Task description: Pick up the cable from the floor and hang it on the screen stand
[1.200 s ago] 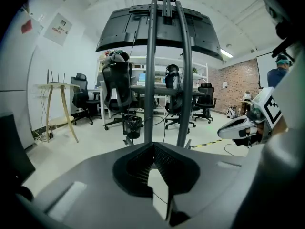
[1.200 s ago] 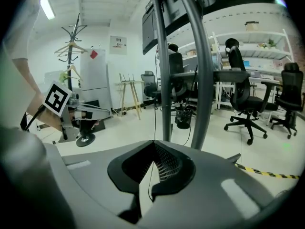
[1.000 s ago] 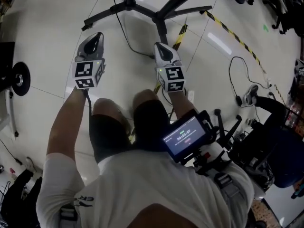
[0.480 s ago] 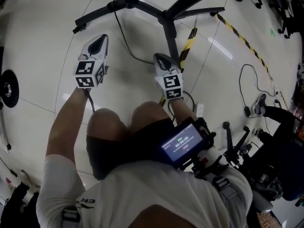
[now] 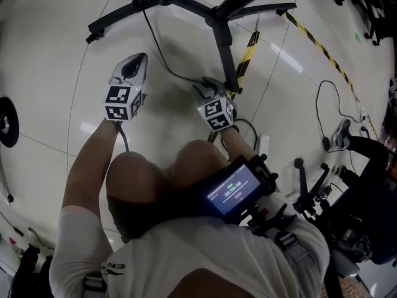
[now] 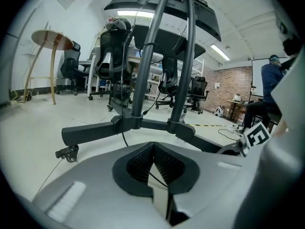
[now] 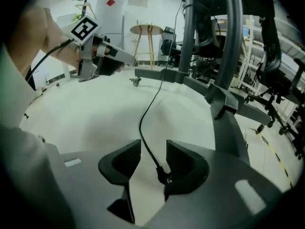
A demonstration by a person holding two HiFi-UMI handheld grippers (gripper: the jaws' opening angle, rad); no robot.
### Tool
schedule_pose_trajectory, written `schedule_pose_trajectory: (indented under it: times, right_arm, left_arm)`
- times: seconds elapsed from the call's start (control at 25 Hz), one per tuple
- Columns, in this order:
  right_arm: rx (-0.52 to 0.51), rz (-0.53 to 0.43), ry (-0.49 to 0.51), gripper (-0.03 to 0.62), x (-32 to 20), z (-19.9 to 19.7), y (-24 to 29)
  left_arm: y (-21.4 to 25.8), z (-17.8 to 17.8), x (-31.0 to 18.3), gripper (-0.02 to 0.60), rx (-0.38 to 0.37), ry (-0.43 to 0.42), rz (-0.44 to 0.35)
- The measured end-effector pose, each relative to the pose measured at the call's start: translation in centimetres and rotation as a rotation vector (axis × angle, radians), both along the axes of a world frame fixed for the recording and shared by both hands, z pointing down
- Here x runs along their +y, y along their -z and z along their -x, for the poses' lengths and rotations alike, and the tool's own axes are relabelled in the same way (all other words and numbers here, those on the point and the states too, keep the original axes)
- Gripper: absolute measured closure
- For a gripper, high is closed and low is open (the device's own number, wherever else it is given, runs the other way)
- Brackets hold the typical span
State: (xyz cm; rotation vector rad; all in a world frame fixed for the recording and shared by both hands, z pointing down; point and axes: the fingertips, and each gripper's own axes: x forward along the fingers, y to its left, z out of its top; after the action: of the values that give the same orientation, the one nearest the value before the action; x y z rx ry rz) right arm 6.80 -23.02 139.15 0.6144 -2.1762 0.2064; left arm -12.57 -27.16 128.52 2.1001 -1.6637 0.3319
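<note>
A thin black cable (image 5: 162,58) runs across the pale floor from the screen stand's base (image 5: 214,18) toward my right gripper (image 5: 201,87). In the right gripper view the cable (image 7: 147,112) passes between the jaws. Its plug end (image 7: 165,176) lies close beside the right-hand pad (image 7: 183,162). My right gripper (image 7: 153,152) is opening and its pads are not pressing the cable. My left gripper (image 5: 131,66) hovers to the left, above bare floor. In its own view the left gripper (image 6: 153,163) is shut with nothing between its pads. It faces the stand's legs (image 6: 143,123).
Yellow-black tape (image 5: 247,53) crosses the floor beside the stand leg. Another cable loop (image 5: 329,113) and a tripod rig (image 5: 310,185) lie to the right. Office chairs (image 6: 114,61) and a round table (image 6: 51,37) stand far behind the stand. The person's knees (image 5: 155,172) are just below the grippers.
My right gripper has dropped toward the floor at the stand leg and turned onto the cable's end. My left gripper has drifted slightly right and forward.
</note>
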Motion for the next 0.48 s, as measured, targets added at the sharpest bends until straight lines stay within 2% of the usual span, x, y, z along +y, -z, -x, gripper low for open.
schedule_pose_trajectory:
  times: [0.16,0.48]
  right_arm:
    - [0.109,0.013,0.07,0.41,0.5,-0.3,-3.1]
    - [0.236,0.021,0.1,0.449,0.0,-0.4,-6.3]
  left_arm:
    - [-1.0,0.3,0.9,0.579,0.005,0.006,0.016]
    - [-1.8,1.2,2.8,0.58,-0.01,0.014,0.041]
